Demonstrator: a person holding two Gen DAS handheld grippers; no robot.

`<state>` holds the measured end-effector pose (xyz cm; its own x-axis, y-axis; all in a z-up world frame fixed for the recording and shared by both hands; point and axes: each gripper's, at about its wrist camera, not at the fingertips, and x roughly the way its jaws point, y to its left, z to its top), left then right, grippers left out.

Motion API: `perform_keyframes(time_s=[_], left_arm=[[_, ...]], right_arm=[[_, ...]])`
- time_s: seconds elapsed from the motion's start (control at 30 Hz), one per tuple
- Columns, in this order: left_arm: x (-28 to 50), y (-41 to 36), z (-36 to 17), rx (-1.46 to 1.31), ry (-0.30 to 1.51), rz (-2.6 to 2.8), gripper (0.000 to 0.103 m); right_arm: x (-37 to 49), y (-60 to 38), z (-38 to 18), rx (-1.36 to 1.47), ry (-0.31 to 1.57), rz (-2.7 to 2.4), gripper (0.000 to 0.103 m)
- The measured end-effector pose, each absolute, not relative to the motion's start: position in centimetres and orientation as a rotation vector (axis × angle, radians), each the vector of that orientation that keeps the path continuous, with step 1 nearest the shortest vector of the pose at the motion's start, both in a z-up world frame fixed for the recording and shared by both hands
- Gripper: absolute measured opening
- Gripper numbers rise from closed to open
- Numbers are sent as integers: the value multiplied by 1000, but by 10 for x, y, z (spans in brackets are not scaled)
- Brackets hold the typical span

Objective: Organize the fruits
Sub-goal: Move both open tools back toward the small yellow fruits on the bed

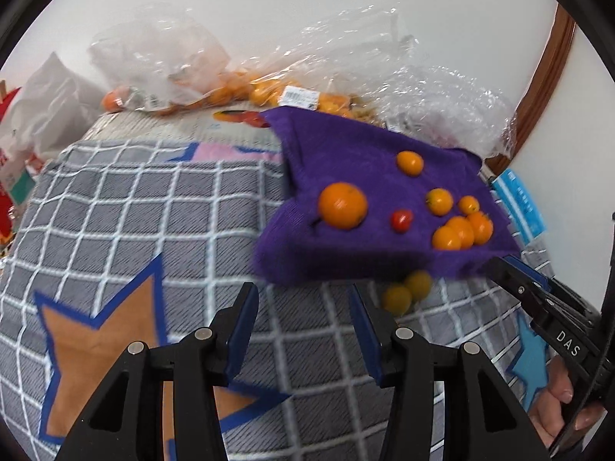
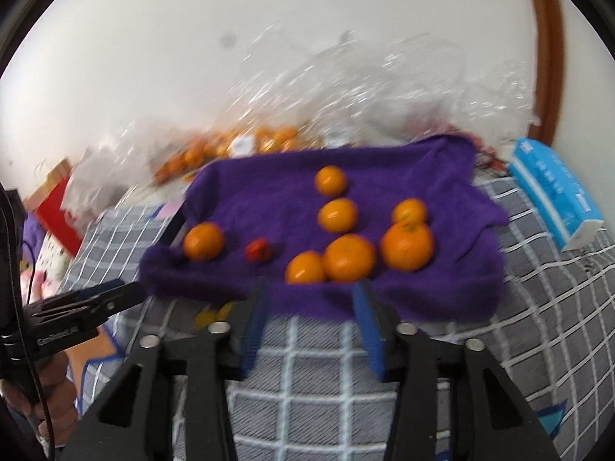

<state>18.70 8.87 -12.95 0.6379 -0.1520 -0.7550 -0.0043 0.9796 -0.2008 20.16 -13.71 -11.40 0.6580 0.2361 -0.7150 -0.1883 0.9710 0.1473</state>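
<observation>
A purple towel [image 1: 346, 161] [image 2: 269, 199] lies on a grey checked blanket and carries several oranges and one small red tomato [image 1: 401, 220] [image 2: 257, 249]. The largest orange [image 1: 342, 205] sits near the towel's left side. Two yellowish fruits [image 1: 407, 292] lie on the blanket just under the towel's near edge. My left gripper [image 1: 303, 311] is open and empty, just short of the towel's near edge. My right gripper [image 2: 311, 303] is open and empty at the towel's near edge, close to a cluster of oranges [image 2: 348, 258]. The right gripper's fingers [image 1: 515, 272] also reach the towel's right corner in the left wrist view.
Clear plastic bags with more oranges [image 1: 265, 92] [image 2: 230, 146] lie behind the towel by the white wall. A blue tissue pack [image 2: 553, 192] [image 1: 519, 207] sits right of the towel. A white bag [image 1: 50, 103] and red box [image 2: 57, 199] stand at left. The blanket [image 1: 134, 211] has orange star patches.
</observation>
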Motion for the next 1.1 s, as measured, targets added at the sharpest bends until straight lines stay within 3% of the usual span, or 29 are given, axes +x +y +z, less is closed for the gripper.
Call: perform_keyframes(time_s=[0.2,0.4,0.83,1.1], left_arm=[[168,106,-141,-178,881,-39,46],[167,120,-157,-219,895,-36,47],[162,106,-162,-133,852,-74,71],[162,108,-162,-149,848,-95,73]], right_arm=[[196,-104,-126,14,841,275,31],[203,-89,-136,35,876,298,31],[217,-84,-155,51,924,293,31],[220,-84,-158,74,915,304,35]])
